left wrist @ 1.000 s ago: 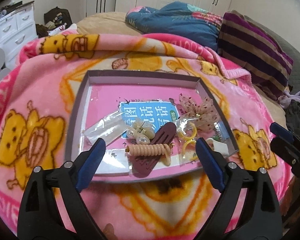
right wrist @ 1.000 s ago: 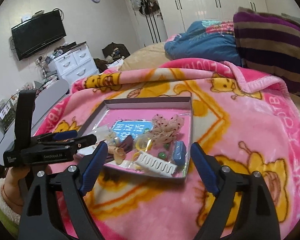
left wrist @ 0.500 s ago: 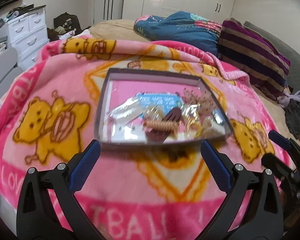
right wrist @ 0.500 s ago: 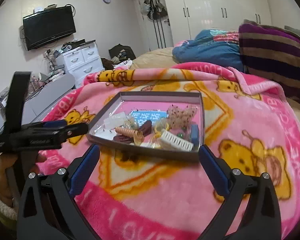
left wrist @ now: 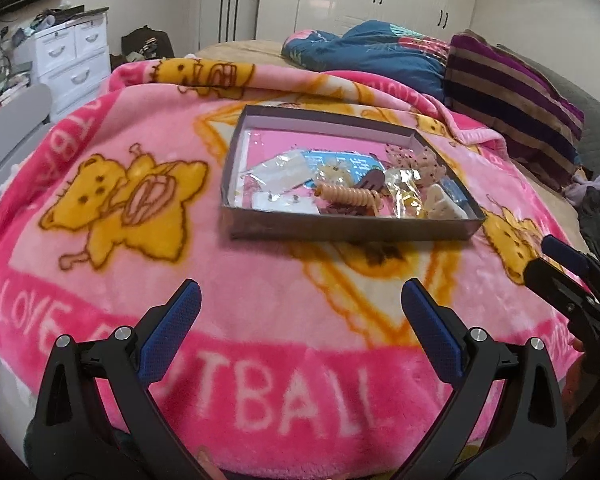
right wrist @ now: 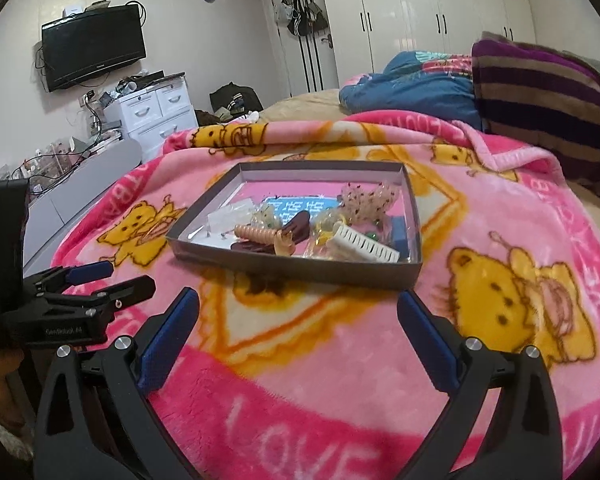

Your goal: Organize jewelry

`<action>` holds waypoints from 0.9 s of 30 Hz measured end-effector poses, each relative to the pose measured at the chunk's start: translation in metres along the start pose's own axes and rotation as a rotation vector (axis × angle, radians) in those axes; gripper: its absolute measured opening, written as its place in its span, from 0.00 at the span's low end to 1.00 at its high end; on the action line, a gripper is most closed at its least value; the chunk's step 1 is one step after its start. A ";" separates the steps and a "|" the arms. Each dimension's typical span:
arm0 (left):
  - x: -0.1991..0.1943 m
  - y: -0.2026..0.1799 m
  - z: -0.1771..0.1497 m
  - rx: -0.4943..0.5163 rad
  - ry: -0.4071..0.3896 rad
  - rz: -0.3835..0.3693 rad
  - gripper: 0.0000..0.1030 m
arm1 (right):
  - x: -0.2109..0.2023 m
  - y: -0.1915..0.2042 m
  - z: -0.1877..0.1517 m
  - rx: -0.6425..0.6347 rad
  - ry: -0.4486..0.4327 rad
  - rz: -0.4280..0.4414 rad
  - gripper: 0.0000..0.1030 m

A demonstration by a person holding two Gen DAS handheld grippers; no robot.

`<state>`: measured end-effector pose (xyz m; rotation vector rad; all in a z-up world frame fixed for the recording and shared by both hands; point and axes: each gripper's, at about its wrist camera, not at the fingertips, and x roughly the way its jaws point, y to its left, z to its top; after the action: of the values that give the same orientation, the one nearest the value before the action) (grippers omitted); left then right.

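Over pink blanket (left wrist: 260,300), left gripper (left wrist: 298,326) and right gripper (right wrist: 298,328) angle downward, spread wide, empty.

Both claws have pulled back from the box (left wrist: 352,232) toward the near edge of the bed. The left claw (left wrist: 298,322) and the right claw (right wrist: 298,322) have opened wider, with nothing between them.

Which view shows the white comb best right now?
The right wrist view: the white comb lies side-on near the tray's front wall, its teeth countable. In the left wrist view the comb sits in the tray's far right corner, foreshortened and partly hidden behind a clear packet.
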<state>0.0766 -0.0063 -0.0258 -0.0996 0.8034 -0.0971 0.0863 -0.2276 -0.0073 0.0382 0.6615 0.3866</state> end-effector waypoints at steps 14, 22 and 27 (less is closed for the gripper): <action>0.003 -0.006 -0.004 0.004 0.024 -0.021 0.91 | 0.004 0.000 -0.004 0.018 0.029 0.008 0.96; 0.000 -0.005 -0.003 0.000 0.018 -0.014 0.91 | 0.004 0.000 -0.005 0.018 0.029 0.011 0.96; -0.002 -0.004 -0.002 0.000 0.016 -0.013 0.91 | 0.004 0.000 -0.005 0.018 0.031 0.011 0.96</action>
<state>0.0738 -0.0100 -0.0256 -0.1042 0.8192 -0.1107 0.0859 -0.2262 -0.0137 0.0533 0.6953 0.3927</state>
